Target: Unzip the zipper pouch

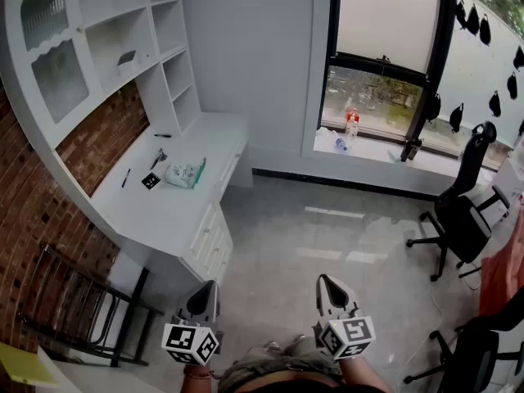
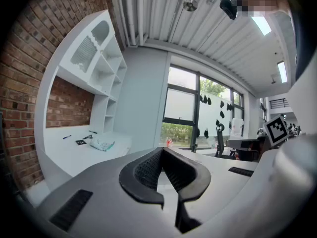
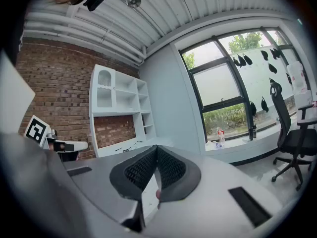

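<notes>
The left gripper point(image 1: 207, 289) and right gripper point(image 1: 325, 282) are hanging with jaws together, gripping nothing, well apart from the desk point(image 1: 155, 211). The pouch point(image 1: 184, 174) is lying ahead-left near the desk's front edge, its teal side seemingly running along that edge. The left gripper is standing nearer.

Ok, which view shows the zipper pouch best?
The head view: the zipper pouch lies seen from above on the white desk. The left gripper view shows the zipper pouch smaller, at a flat angle. In the right gripper view it is too small to make out.
</notes>
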